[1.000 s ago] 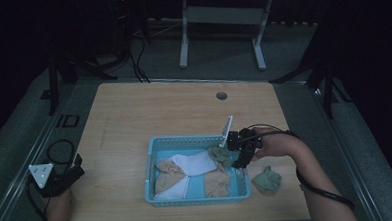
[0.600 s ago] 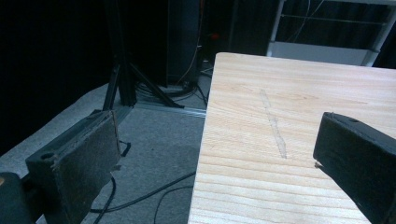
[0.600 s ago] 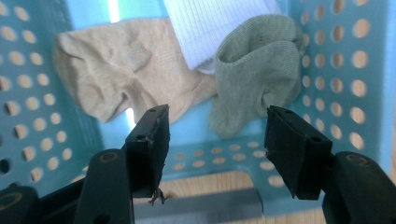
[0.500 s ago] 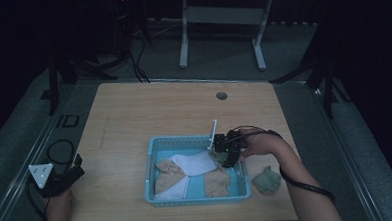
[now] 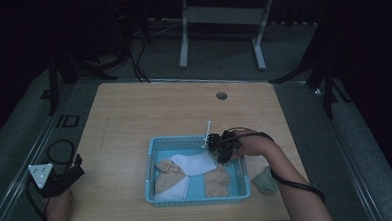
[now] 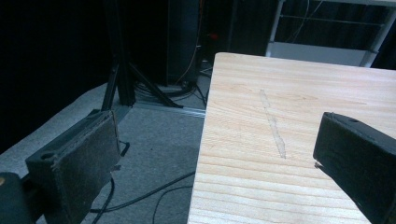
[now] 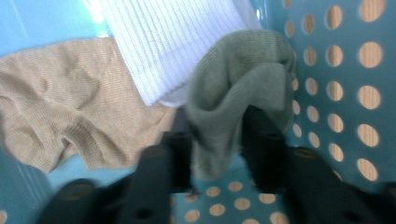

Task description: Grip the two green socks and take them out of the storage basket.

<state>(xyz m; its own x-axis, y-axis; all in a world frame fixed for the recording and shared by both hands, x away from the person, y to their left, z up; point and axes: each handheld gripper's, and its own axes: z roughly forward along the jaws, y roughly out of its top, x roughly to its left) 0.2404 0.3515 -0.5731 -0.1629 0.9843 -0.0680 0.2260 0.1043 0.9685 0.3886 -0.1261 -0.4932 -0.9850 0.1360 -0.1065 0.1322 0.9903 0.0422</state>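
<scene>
– Your right gripper (image 7: 215,154)?
– Pinching an olive-green knit sock (image 7: 238,93) inside the perforated blue plastic basket (image 7: 345,93), white ribbed sock (image 7: 173,46) just beyond.
– Left gripper (image 6: 215,172)?
– Spread, empty, at the wooden table (image 6: 299,116) edge. No readable writing.

Overhead view; two close claw-mounted cameras

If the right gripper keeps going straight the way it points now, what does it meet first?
Likely the white sock lying in the blue basket, just beyond the green sock clamped in the right gripper; depth is uncertain.
</scene>
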